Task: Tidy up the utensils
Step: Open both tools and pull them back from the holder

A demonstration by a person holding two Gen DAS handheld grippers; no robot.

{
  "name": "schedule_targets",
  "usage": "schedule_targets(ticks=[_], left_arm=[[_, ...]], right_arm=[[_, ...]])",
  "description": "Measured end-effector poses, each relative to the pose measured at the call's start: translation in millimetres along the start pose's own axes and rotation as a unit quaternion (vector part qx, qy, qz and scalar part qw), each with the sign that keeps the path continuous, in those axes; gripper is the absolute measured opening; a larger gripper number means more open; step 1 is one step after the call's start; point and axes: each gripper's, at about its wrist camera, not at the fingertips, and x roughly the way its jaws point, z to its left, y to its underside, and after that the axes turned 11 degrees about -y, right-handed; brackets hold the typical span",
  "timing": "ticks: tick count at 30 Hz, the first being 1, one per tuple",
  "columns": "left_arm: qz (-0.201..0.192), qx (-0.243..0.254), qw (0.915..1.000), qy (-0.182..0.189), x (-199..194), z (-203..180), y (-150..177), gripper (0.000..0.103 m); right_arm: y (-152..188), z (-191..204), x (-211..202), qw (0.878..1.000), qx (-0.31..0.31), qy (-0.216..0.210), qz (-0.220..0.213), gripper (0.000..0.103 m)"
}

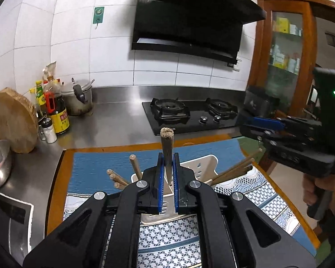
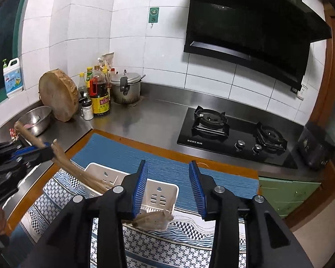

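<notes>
Over the white plastic slotted utensil caddy [image 1: 203, 167], which sits on a blue ribbed mat [image 1: 96, 167] on the wooden tabletop, both grippers are working the same job. Left gripper [image 1: 167, 178] has its blue pads squeezed together on a single worn wooden stick-handle [image 1: 166, 147], held upright right above the caddy's middle, which I'd guess is so it can drop straight down into a slot instead of snagging the rim. Other brown wooden chopsticks [image 1: 118, 178] already lean out of the left compartment, and another bunch [image 1: 234, 169] fans out the right side. Right gripper [image 2: 169, 187] has its jaws apart with nothing pinched; a few chopstick ends [image 2: 154, 220] lie in the compartment just below it, so that bundle looks dropped off already. Leaning outward is just what long sticks do in a shallow bin.
</notes>
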Motion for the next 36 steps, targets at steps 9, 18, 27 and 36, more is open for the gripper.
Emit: schedule_targets(ticks=[9, 18, 27, 36], left_arm=[[-0.034, 0.021, 0.9990, -0.018, -24, -5, -11, 0.006], [-0.003, 0.020, 0.9997, -0.016, -7, -4, -2, 0.006], [0.012, 0.022, 0.9995, -0.019, -2, -4, 9, 0.013], [0.000, 0.005, 0.9996, -0.027, -20, 0, 25, 0.059]], right_arm=[[11, -4, -8, 1.000, -0.002, 0.006, -0.007, 0.056], [25, 2, -16, 1.000, -0.009, 0.007, -0.010, 0.077], [44, 9, -24, 1.000, -0.010, 0.000, -0.013, 0.091], [75, 19, -39, 1.000, 0.002, -0.015, -0.012, 0.093]])
